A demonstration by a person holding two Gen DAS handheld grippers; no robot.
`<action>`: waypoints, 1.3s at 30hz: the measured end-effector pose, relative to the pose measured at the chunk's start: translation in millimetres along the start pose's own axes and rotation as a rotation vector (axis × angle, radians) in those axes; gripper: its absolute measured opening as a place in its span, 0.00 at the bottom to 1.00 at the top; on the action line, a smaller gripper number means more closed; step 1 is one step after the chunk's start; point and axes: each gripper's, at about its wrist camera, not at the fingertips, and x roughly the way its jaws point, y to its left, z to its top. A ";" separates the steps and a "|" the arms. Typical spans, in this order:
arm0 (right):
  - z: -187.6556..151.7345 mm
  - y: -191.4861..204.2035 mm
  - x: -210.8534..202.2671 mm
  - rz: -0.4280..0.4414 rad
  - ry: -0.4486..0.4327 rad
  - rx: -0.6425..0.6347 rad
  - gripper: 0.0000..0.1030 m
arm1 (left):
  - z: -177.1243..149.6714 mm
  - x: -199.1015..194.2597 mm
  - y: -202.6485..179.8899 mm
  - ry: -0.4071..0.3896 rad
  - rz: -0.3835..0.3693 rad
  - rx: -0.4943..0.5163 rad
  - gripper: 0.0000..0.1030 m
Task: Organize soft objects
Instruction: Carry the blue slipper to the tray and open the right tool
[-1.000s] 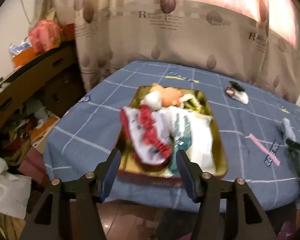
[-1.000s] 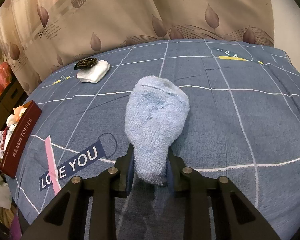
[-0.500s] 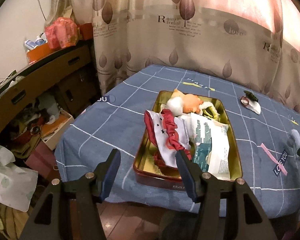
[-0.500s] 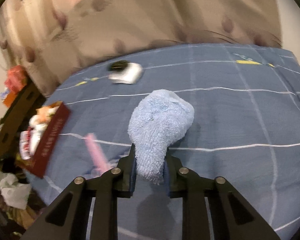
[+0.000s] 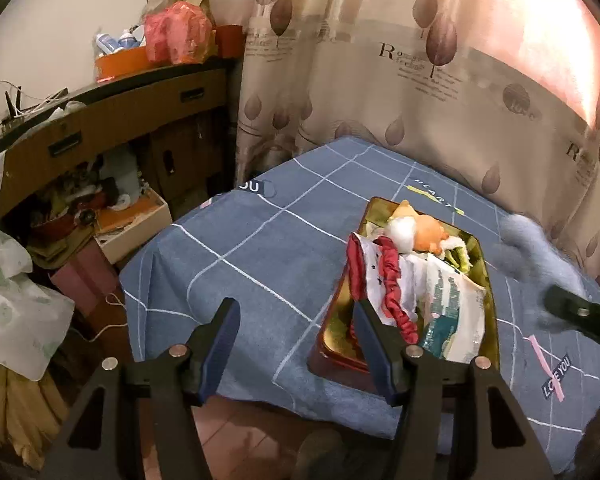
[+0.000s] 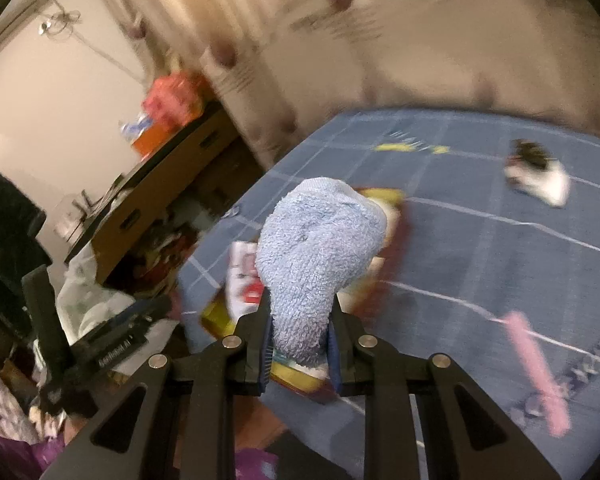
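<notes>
My right gripper [image 6: 299,330] is shut on a light blue fluffy sock [image 6: 316,248] and holds it in the air above the near end of a gold tin tray [image 6: 216,316]; the sock also shows, blurred, in the left wrist view [image 5: 536,256]. The tray [image 5: 334,316] sits on the blue checked cloth and holds a red-trimmed white cloth [image 5: 384,280], an orange and white plush [image 5: 416,230] and a white and teal piece [image 5: 452,304]. My left gripper [image 5: 296,326] is open and empty, near the tray's near left corner.
A white sock with a dark item on it [image 6: 540,176] lies on the far part of the table. A cluttered wooden shelf [image 5: 100,120] and boxes stand left of the table. A curtain [image 5: 420,60] hangs behind. The table edge [image 5: 300,400] is close below the grippers.
My right gripper has lifted the blue sock off the cloth and swung it left, over the tray. My left gripper has drawn back and to the left of the tray.
</notes>
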 end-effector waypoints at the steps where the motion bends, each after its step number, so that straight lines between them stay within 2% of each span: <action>1: 0.7 7.2 10.1 0.009 0.015 -0.009 0.20 | 0.0 -0.2 1.1 0.000 0.003 -0.003 0.59; 7: -2.0 38.0 64.9 0.037 0.097 -0.031 0.20 | -0.2 -0.6 -7.1 -0.009 0.048 0.050 0.59; 22: -8.9 41.4 102.2 0.008 0.174 -0.022 0.21 | 3.0 6.4 2.8 0.017 0.008 -0.002 0.59; 26: -11.5 45.8 102.7 0.007 0.182 -0.032 0.26 | 1.2 8.0 0.3 0.027 0.008 0.003 0.59; 27: -11.4 46.7 102.2 0.007 0.183 -0.034 0.29 | 1.1 8.8 0.1 0.031 0.009 0.004 0.59; 28: -11.1 47.2 101.3 0.009 0.183 -0.034 0.37 | 0.9 10.0 -0.7 0.037 0.011 0.008 0.59; 30: -10.0 47.5 98.8 -0.001 0.174 -0.038 0.42 | -0.3 9.9 -2.2 0.039 0.017 0.014 0.59; 33: -11.0 46.4 95.1 -0.002 0.170 -0.039 0.44 | -0.7 8.7 -2.4 0.028 0.016 0.015 0.59; 39: -10.9 47.2 75.4 0.025 0.108 -0.038 0.48 | -0.5 9.9 -2.3 0.026 0.028 0.019 0.59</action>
